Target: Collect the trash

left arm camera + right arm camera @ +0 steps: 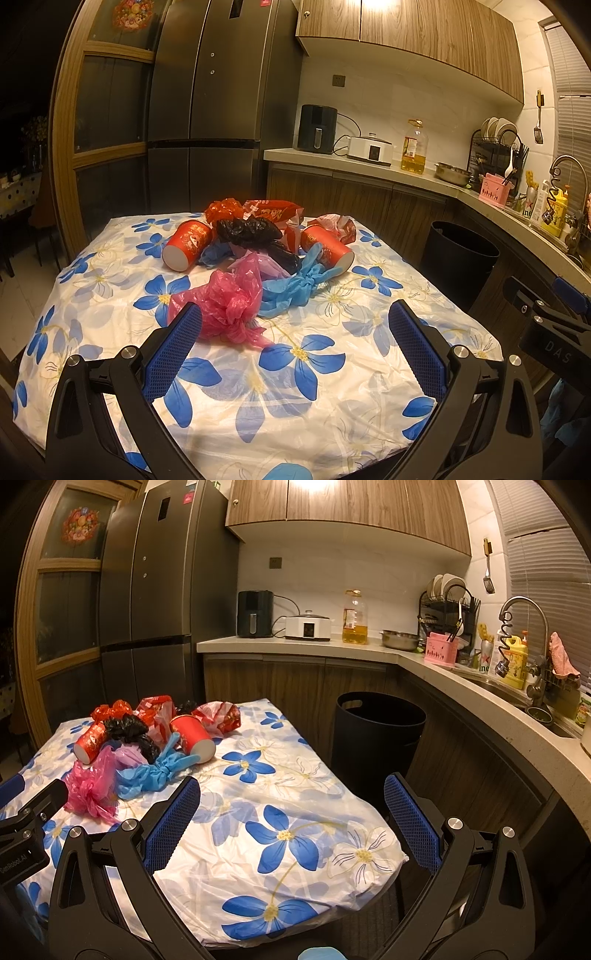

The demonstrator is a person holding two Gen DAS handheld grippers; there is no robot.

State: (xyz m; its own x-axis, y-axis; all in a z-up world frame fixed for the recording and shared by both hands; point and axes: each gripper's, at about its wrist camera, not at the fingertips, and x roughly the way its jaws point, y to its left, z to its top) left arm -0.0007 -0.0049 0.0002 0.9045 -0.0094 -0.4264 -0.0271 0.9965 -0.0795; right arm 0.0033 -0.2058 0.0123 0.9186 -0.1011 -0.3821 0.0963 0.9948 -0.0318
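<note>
Approach step being run: trash pile (255,254) is lying far-centre on the worktop (332,387), bin (376,734) standing right of it. Left tongs (295,343) and right tongs (291,816) are being held wide, empty. Pink bag (229,302), nearest, is likely being lined up for the left tongs.

White letters reading "DAS" are showing on the black body of the right gripper (554,332) where it is poking into the left wrist view. In the right wrist view, pale lettering ending in "Robot.AI" is running along the black body of the left gripper (22,845) (its first letters are being cut off at the frame edge). Beside the sink, a green drink can (487,657) is displaying a red star and the letters "ine". The gold markings on the red paper cups (188,240) are staying too blurred to read.
</note>
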